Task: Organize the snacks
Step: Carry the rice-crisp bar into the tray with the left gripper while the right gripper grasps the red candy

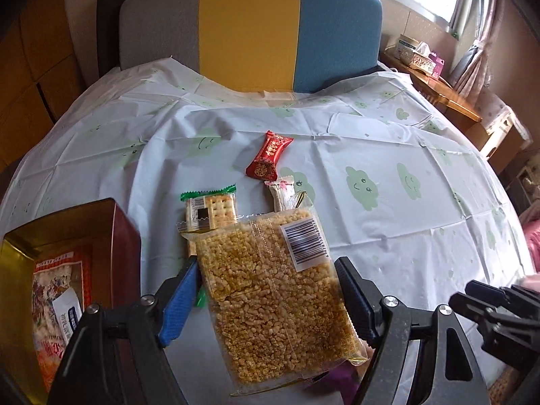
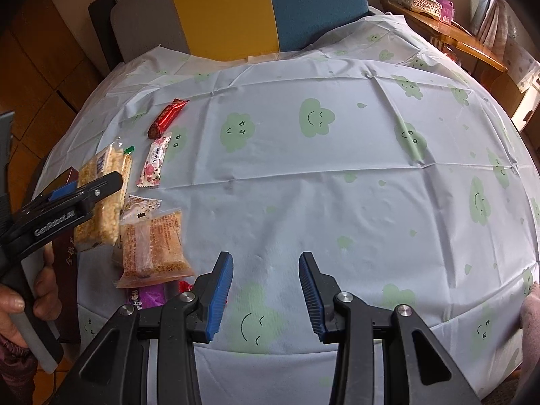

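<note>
My left gripper (image 1: pixel 266 261) is shut on a clear packet of puffed rice cake (image 1: pixel 270 290), pinched across its width. In the right wrist view this gripper (image 2: pixel 101 185) carries the packet (image 2: pixel 101 199) above the table's left side. Beside it stands an open dark red box (image 1: pixel 118 236) with a gold inside and a printed snack bag (image 1: pixel 54 303) in it. On the cloth lie a red candy (image 1: pixel 268 155), a pink-flowered packet (image 2: pixel 154 162), a green-edged cracker packet (image 1: pixel 211 212) and an orange packet (image 2: pixel 153 246). My right gripper (image 2: pixel 266 256) hangs open over bare cloth, holding nothing.
A pale tablecloth (image 2: pixel 337 185) with green cloud faces covers the round table. A chair (image 1: pixel 249 30) with a grey, yellow and blue back stands at the far edge. A wooden side table (image 2: pixel 465 37) with a tissue box is at the back right. A purple packet (image 2: pixel 148 297) lies near the front.
</note>
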The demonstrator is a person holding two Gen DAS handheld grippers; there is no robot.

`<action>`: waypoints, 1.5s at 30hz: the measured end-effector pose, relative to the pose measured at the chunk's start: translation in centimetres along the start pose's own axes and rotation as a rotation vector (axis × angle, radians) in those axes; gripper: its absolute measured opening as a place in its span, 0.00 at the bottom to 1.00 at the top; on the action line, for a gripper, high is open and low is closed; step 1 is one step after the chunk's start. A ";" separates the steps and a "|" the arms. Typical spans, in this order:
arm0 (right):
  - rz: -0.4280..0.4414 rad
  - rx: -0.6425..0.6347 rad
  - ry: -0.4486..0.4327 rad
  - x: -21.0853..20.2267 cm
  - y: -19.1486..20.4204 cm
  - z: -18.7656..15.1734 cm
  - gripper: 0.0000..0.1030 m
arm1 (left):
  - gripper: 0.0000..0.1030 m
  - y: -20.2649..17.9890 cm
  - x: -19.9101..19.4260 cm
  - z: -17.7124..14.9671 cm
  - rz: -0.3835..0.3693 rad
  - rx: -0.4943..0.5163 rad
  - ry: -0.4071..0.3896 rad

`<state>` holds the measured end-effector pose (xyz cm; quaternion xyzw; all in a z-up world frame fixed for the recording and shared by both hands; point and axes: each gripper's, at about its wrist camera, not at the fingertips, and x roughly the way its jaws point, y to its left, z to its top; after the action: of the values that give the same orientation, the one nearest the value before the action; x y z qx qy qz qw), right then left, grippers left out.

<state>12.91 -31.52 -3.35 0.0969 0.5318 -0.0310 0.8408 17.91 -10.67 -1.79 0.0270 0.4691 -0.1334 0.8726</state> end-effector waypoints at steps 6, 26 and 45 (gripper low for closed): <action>-0.018 -0.012 0.019 0.6 0.2 -0.1 0.40 | 0.76 0.4 -2.8 -3.7 -0.030 0.012 -0.007; 0.104 -0.174 0.152 3.3 3.8 -1.6 0.27 | 0.76 -0.9 -5.1 -12.5 -0.100 0.091 0.050; 0.028 -0.274 0.151 5.3 5.5 -2.3 0.24 | 0.76 -1.1 -5.2 -13.5 -0.125 0.109 0.021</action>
<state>14.05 -25.39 -8.37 -0.0090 0.5913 0.0610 0.8041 3.92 -8.30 -4.98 0.0467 0.4710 -0.2125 0.8549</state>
